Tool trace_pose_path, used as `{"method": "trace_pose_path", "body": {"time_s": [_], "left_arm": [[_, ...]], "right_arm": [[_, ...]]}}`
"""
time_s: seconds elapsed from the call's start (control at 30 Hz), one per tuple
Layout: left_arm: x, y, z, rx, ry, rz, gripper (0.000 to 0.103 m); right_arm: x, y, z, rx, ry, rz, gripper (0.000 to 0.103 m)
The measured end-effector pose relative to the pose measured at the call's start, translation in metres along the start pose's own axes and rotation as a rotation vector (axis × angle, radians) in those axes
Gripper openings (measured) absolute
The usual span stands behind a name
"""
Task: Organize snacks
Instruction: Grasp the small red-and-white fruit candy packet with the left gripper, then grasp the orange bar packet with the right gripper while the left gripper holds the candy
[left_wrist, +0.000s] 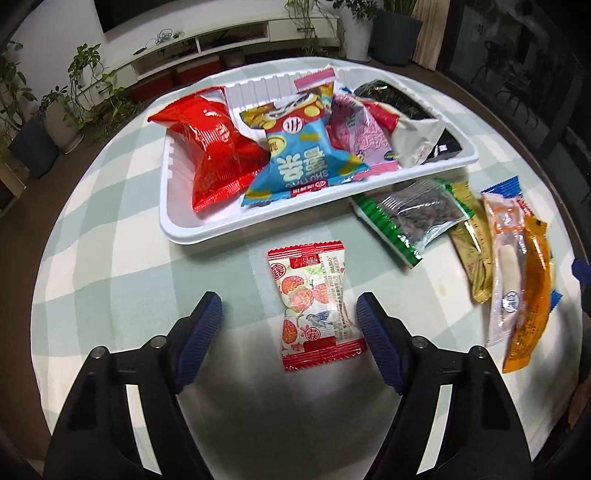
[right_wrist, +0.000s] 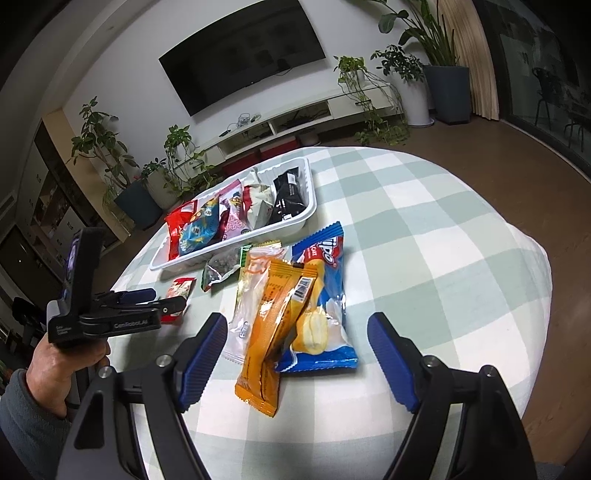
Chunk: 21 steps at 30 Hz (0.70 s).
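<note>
On the left, the left gripper (left_wrist: 288, 314) hangs over the small red-and-white packet (left_wrist: 314, 306) on the counter (left_wrist: 110, 258), fingers spread around it, not yet pinching; they must close next. Behind is the white tray (left_wrist: 184, 229), already crowded. On the right, the right gripper (right_wrist: 297, 336), fingers spread, frames the orange packet (right_wrist: 273, 332) and the blue cake packet (right_wrist: 325, 295), which overlap.

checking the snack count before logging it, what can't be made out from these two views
- White tray: its floor and any packets underneath are hidden in both views by the red bag and blue bag piled on top.
- Olive packet, left wrist view: mostly covered by the clear packet; print unreadable.
- Red-and-white packet, right wrist view: partly hidden behind the left gripper.
</note>
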<state>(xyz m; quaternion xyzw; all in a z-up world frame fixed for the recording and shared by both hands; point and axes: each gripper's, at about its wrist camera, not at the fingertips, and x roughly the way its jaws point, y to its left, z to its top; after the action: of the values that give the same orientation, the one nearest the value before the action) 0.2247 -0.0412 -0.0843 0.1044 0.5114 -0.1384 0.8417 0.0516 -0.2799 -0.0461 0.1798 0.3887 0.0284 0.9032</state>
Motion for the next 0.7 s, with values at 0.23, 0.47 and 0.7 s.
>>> {"method": "trace_pose_path", "body": {"time_s": [0.23, 0.47, 0.7], "left_arm": [[0.0086, 0.0001, 0.0049, 0.026, 0.010, -0.026, 0.059], [0.0087, -0.0036, 0.0065, 0.060, -0.004, -0.053, 0.034], [0.0025, -0.0070, 0.0004, 0.072, -0.005, -0.072, 0.033]], "right_arm": [[-0.0003, 0.0030, -0.0011, -0.015, 0.003, -0.004, 0.081], [0.0029, 0.0054, -0.0026, -0.028, 0.011, -0.008, 0.078], [0.0073, 0.0079, -0.0043, -0.045, 0.030, -0.011, 0.076]]}}
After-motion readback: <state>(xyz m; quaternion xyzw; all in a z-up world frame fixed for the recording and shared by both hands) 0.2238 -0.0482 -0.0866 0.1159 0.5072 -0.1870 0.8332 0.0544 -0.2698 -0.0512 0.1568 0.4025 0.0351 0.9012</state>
